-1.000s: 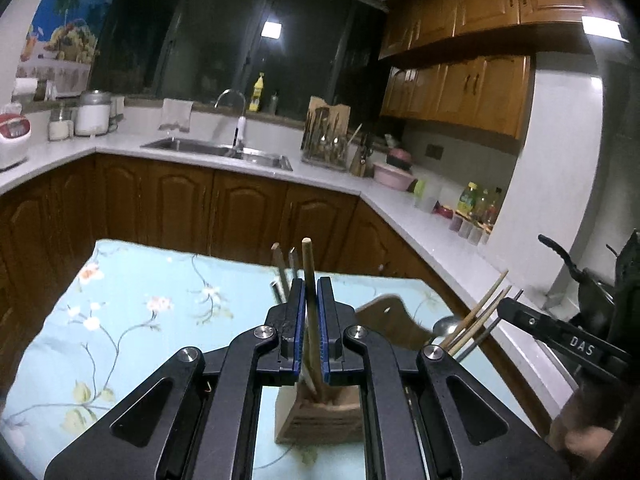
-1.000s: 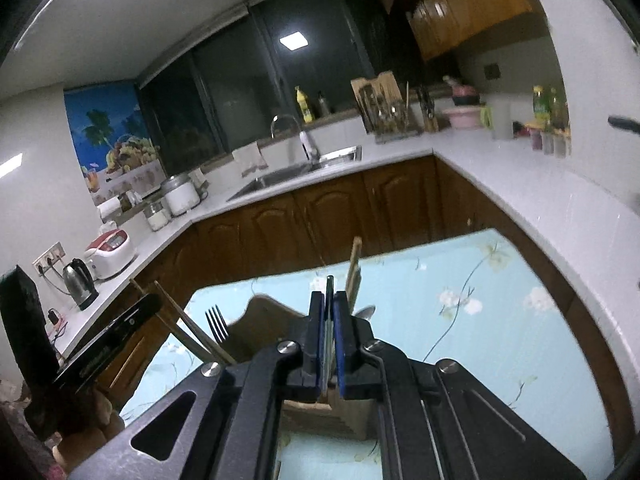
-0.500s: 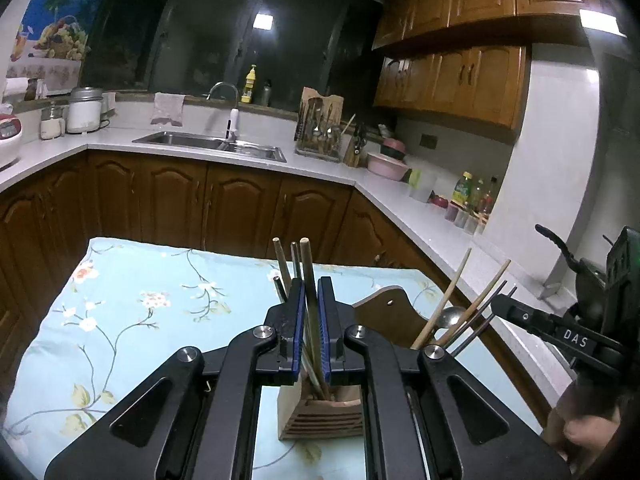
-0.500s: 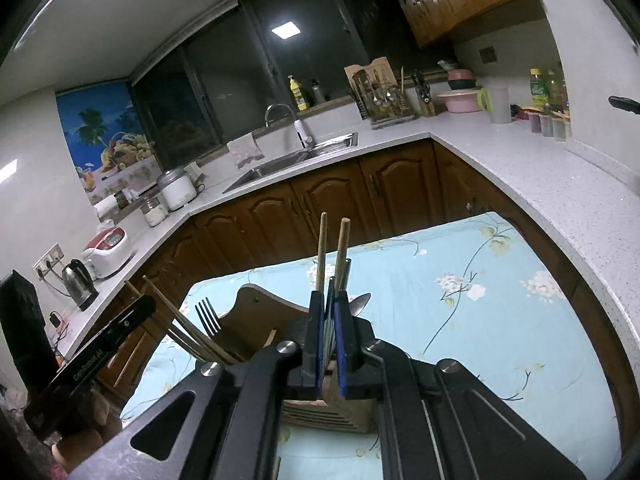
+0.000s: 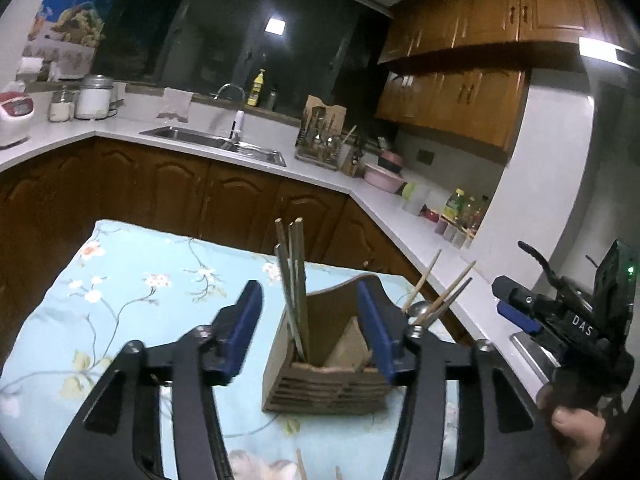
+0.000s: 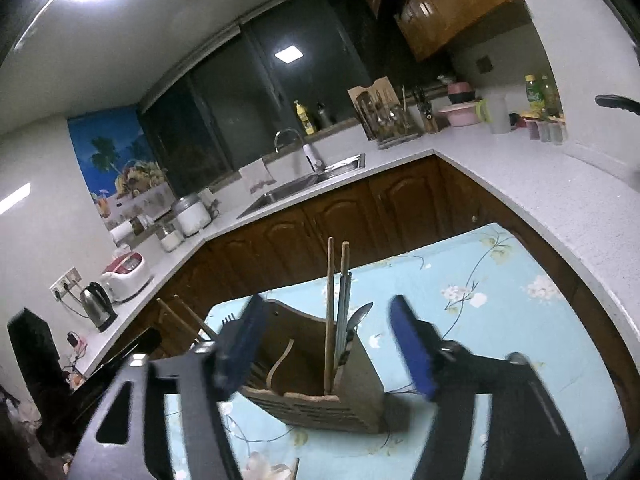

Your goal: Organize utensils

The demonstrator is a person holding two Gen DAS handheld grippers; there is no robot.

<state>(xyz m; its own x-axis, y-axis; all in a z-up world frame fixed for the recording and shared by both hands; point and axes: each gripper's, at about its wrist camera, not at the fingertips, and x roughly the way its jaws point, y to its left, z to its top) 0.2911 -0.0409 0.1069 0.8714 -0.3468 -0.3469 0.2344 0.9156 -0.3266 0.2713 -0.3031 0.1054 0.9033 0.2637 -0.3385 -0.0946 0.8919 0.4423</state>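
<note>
Both grippers, left (image 5: 312, 326) & right (image 6: 328, 344), jaws just opened, straddling wooden holder (image 5: 326, 380) w/ chopsticks (image 5: 294, 280) free inside.

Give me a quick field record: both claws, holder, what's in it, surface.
left claw: open, jaws have just been opening, nothing gripped
right claw: open, jaws have just been opening, nothing gripped
holder: wooden, upright on the cloth
chopsticks: standing in the holder, free of both claws
spoon: in the holder
cloth: light blue, floral

Both hand-held grippers (image 5: 312, 320) (image 6: 324, 344) just opened, empty
</note>
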